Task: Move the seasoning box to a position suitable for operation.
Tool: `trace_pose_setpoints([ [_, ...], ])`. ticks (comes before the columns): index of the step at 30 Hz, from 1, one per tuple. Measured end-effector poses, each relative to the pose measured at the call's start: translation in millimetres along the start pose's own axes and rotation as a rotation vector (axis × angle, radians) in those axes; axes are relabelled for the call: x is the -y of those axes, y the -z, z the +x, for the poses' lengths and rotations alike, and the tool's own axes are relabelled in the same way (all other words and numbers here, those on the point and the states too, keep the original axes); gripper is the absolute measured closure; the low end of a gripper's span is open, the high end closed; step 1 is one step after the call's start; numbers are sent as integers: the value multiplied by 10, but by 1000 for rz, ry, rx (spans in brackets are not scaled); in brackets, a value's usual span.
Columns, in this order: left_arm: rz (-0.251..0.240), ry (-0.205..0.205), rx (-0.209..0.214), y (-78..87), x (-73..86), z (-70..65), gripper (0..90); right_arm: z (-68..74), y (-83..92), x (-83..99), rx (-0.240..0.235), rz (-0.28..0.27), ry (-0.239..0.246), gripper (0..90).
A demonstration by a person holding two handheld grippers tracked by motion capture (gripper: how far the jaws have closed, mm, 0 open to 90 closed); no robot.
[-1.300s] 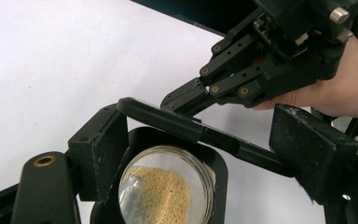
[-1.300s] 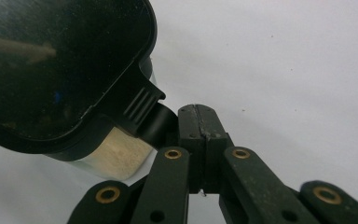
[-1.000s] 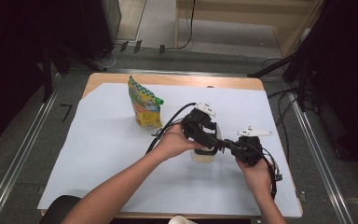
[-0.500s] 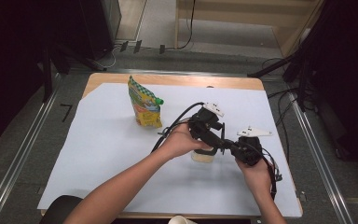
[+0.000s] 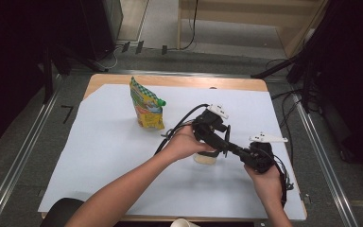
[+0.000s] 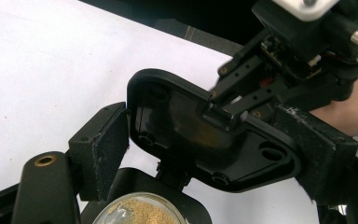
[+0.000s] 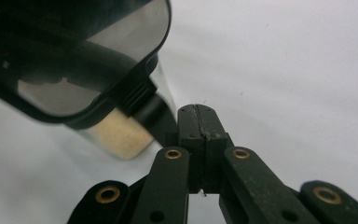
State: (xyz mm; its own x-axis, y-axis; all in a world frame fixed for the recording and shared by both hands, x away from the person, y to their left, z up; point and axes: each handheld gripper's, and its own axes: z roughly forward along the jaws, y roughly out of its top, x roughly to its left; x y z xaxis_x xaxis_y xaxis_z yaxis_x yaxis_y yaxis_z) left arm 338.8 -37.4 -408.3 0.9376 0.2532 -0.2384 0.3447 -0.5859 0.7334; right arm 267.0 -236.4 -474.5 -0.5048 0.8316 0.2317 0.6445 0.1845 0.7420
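A clear container (image 5: 204,159) of tan grain (image 6: 140,212) stands on the white table cover (image 5: 104,156). Its black hinged lid (image 6: 200,135) is swung up. My left gripper (image 5: 209,142) reaches down over the container, and its two pads (image 6: 106,140) sit against opposite edges of the lid. From the right comes my right gripper (image 5: 223,143), jaws shut with nothing in them. Its tip (image 7: 198,122) rests against the lid's tab (image 7: 137,95), just beside the container wall (image 7: 116,135).
A yellow and green pouch (image 5: 146,105) with a green cap stands upright at the back left. Cables trail from both grippers across the cover. The wooden table edge (image 5: 179,80) runs along the back, and a white cup rim (image 5: 184,222) pokes in at the front edge.
The left gripper has tipped up and shifted slightly right above the container, and the lid stands more raised. The right hand has barely moved.
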Motion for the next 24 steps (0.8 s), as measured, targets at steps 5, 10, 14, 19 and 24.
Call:
trace_pose_setpoints([
  [5, -3, -2, -1, -7, -3, 1, 211, 76, -57, 13, -10, 17, 17, 900],
  [10, -6, -1, 3, -33, -11, -6, 204, 67, -63, 19, -16, 10, -4, 900],
  [14, -5, -5, 5, -69, -21, -29, 199, 76, -81, 13, -8, -1, 8, 900],
  [19, -4, -5, 28, -17, -15, -12, 202, 79, -50, -5, -3, -6, 21, 900],
  [24, -14, 13, 48, 93, -14, -6, 180, 73, 58, -9, 17, -17, 19, 900],
])
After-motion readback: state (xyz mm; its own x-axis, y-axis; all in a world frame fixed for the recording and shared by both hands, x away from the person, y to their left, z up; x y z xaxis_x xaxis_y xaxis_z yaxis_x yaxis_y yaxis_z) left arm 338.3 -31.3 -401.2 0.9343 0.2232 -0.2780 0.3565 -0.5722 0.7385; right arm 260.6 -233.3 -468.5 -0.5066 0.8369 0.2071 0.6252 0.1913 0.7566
